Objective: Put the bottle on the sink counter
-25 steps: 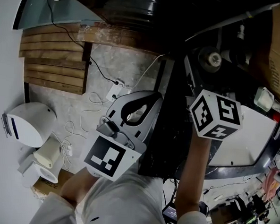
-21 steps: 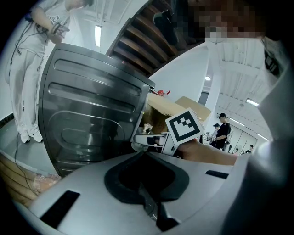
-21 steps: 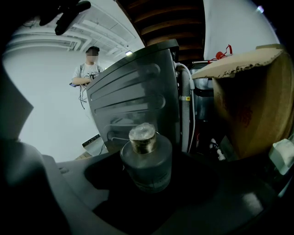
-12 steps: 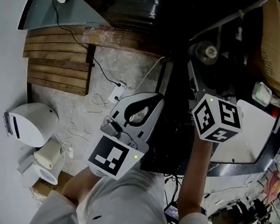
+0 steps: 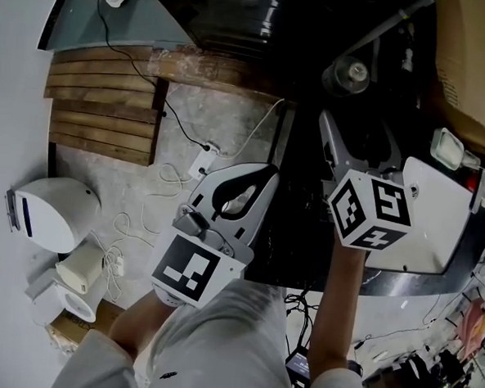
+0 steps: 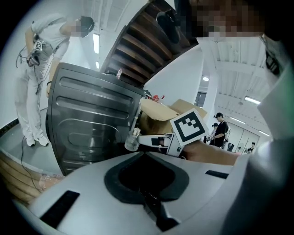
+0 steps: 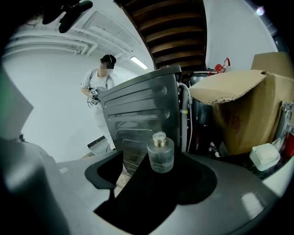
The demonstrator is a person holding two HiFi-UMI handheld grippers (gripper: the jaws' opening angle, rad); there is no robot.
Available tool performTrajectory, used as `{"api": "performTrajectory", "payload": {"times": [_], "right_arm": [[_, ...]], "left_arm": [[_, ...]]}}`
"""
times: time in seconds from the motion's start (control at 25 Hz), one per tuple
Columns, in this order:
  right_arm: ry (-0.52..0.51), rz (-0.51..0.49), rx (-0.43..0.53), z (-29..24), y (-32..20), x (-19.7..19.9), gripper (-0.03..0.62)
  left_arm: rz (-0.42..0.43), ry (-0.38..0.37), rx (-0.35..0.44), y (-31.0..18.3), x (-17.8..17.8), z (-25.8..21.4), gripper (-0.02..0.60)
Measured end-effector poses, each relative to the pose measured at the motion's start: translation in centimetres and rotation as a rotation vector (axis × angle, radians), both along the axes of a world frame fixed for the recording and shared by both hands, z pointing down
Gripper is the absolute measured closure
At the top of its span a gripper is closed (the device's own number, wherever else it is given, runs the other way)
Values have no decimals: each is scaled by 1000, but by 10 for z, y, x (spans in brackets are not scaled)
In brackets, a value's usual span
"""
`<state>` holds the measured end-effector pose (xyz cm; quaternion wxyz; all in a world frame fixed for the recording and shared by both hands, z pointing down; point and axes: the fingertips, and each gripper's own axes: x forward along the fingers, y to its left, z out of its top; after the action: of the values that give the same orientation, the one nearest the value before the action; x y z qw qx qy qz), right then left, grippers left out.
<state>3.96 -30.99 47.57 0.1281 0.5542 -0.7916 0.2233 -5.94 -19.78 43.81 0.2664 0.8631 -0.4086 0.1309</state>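
Observation:
A small clear glass bottle with a pale stopper stands upright between the tips of my right gripper, which is shut on it. In the head view the bottle shows from above as a round cap beyond the right gripper and its marker cube. The left gripper view shows the same bottle held out in front of a steel panel. My left gripper hangs lower and to the left, shut with nothing in it; its tips meet around an empty dark hollow.
A ribbed steel panel stands behind the bottle. To the right are a cardboard box and a white lidded tub. On the floor are wooden slats, cables and a white round appliance. A person in white stands beyond.
The right gripper has carried the bottle a little farther up and left in the head view. The left gripper has hardly moved.

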Motion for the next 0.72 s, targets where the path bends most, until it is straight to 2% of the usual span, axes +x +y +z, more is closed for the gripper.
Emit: {"api": "performTrajectory", "payload": {"times": [0.28, 0.44, 0.72], "right_arm": [[-16, -5, 15, -26, 31, -3, 246], [-21, -11, 24, -41, 48, -1, 246], [-16, -36, 46, -66, 74, 0, 246]], "left_arm": [[-19, -9, -6, 32, -13, -15, 574], [7, -31, 44, 46, -14, -26, 574], [-3, -39, 66, 64, -16, -47, 574]]}}
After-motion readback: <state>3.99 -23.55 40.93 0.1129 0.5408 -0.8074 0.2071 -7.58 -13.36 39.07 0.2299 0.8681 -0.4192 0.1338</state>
